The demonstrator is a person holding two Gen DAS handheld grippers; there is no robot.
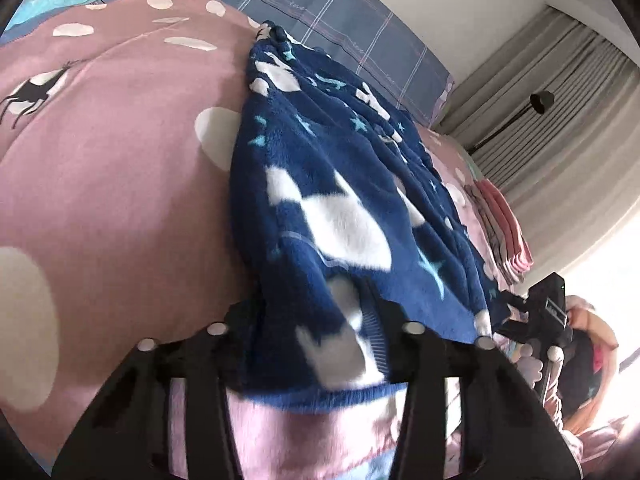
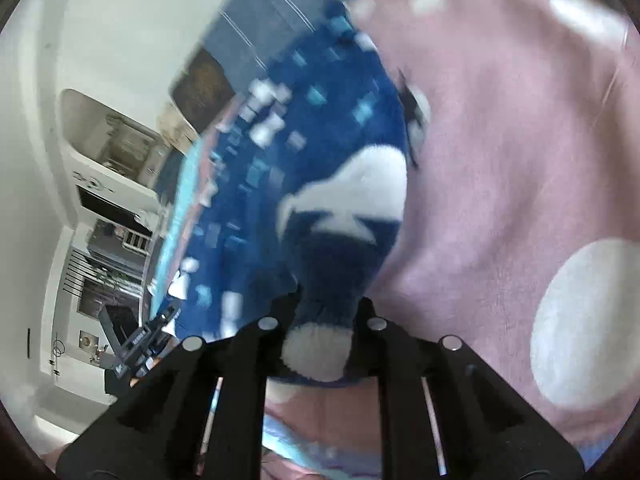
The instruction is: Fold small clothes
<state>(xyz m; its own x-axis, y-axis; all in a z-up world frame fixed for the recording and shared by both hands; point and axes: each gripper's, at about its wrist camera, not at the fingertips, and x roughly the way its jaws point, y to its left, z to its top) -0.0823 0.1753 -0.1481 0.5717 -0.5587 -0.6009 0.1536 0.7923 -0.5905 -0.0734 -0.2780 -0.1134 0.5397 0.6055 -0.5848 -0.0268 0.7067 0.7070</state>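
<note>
The fluffy dark blue fleece garment with white shapes and stars (image 1: 340,184) lies on the pink spotted bed cover (image 1: 120,184). The left gripper (image 1: 310,316) and the right gripper (image 2: 326,312) each pinch its near edge between closed fingers.

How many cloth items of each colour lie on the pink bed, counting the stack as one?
Navy fleece garment, held by both the left hand-held gripper and the right hand-held gripper: 1
Pink folded stack: 1
Blue checked pillow: 1
Total: 3
</note>
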